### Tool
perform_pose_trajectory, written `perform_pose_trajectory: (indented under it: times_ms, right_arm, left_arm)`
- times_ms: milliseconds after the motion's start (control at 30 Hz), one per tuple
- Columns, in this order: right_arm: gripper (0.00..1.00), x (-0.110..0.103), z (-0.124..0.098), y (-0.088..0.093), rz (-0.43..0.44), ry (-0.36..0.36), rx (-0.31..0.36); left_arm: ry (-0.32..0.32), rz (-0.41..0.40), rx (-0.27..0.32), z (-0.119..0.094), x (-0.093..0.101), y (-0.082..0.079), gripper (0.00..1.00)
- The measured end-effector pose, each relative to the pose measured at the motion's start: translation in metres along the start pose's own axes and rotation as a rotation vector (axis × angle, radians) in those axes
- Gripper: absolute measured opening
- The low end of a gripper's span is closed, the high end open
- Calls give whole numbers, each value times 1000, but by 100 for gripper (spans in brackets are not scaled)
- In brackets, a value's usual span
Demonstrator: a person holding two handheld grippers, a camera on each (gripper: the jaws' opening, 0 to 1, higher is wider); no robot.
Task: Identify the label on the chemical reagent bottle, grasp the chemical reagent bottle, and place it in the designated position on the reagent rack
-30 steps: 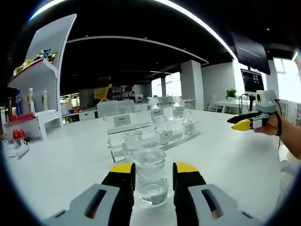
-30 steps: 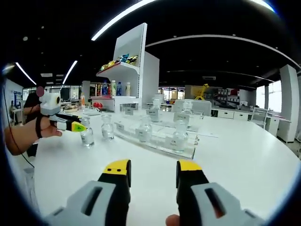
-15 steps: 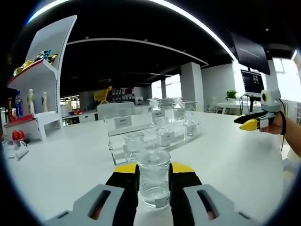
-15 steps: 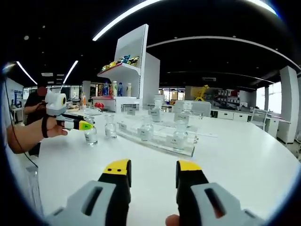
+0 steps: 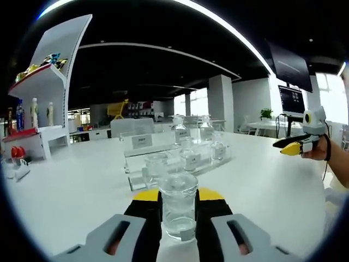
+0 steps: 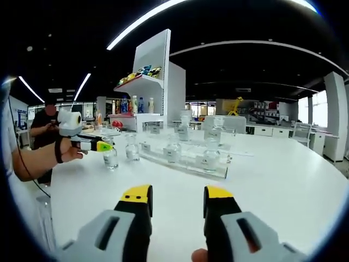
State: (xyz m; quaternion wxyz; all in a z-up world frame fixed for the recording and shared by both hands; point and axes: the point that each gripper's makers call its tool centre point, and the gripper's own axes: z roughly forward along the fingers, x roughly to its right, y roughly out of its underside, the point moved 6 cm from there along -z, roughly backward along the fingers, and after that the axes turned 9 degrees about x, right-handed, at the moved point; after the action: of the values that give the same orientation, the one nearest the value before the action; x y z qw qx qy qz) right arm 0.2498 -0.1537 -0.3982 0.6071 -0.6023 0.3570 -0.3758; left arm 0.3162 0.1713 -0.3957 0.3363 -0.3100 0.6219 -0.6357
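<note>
My left gripper [image 5: 178,197] is shut on a clear glass reagent bottle [image 5: 178,208] with a white label low on its side. The bottle stands upright on the white table [image 5: 71,191]. Just behind it stands a second glass bottle [image 5: 155,167]. Beyond that is the clear acrylic reagent rack [image 5: 163,143], with white label cards and several bottles on it. In the right gripper view the left gripper [image 6: 91,145] holds the same bottle [image 6: 110,158] at the left, beside the other bottle [image 6: 131,147] and the rack [image 6: 185,159]. My right gripper [image 6: 177,201] stands open over bare table.
A tall white shelf unit [image 6: 148,82] with colourful bottles stands behind the rack. A person's hand holds the right gripper [image 5: 292,146] over the table's right side. A person [image 6: 48,117] stands far left. Desks and monitors fill the background.
The left jaws closed on the near bottle in the first half second and have held it since. The right gripper has drifted slightly away to the right, still open.
</note>
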Motion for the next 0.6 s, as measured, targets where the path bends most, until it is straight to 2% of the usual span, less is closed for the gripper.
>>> perform_pose_trajectory:
  times_ms: [233,367,600]
  right_arm:
    - [35,-3,-2,8,13,-3,-12]
    - [35,-8,-3,11,22,-19,-12]
    - [35,-11,-6,12,19,-25,-14]
  left_arm:
    - [16,-61,-2,-1,-2,-4,23]
    - [27,-23,-9,-1,0,-10,22]
    - [71,-18,-24,-3,-2,-32,22]
